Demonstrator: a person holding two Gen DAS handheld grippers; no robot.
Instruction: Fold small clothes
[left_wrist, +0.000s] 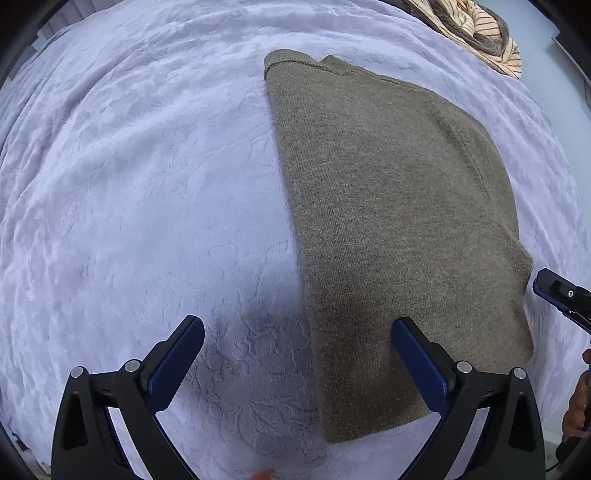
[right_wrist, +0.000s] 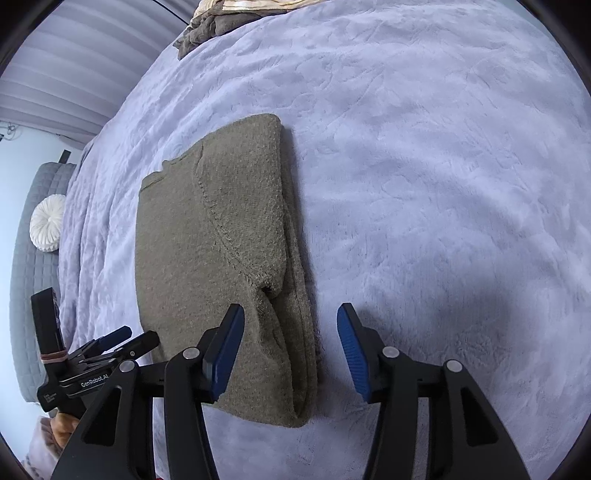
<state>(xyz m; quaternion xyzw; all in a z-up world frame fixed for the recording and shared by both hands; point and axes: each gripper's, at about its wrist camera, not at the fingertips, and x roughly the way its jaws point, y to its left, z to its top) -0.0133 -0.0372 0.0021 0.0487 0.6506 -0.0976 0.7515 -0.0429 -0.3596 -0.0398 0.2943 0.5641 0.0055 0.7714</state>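
Observation:
An olive-brown knitted garment (left_wrist: 388, 221) lies folded into a long flat rectangle on the lavender fleece blanket (left_wrist: 129, 184). My left gripper (left_wrist: 298, 325) hangs above its near left edge, jaws wide open, one finger over the blanket and the other over the knit, holding nothing. In the right wrist view the same garment (right_wrist: 207, 258) shows its thick folded edge on the right. My right gripper (right_wrist: 290, 310) stands open astride that edge; the pads do not press on the cloth. Each gripper appears in the other's view: the right gripper (left_wrist: 554, 291) and the left gripper (right_wrist: 138, 335).
A pile of striped and grey clothes (left_wrist: 487, 33) lies at the far end of the bed, seen too as a clothes pile (right_wrist: 221, 14). A white round cushion (right_wrist: 48, 229) leans on a grey quilted headboard (right_wrist: 33, 295). A hand (left_wrist: 576, 402) shows at the right edge.

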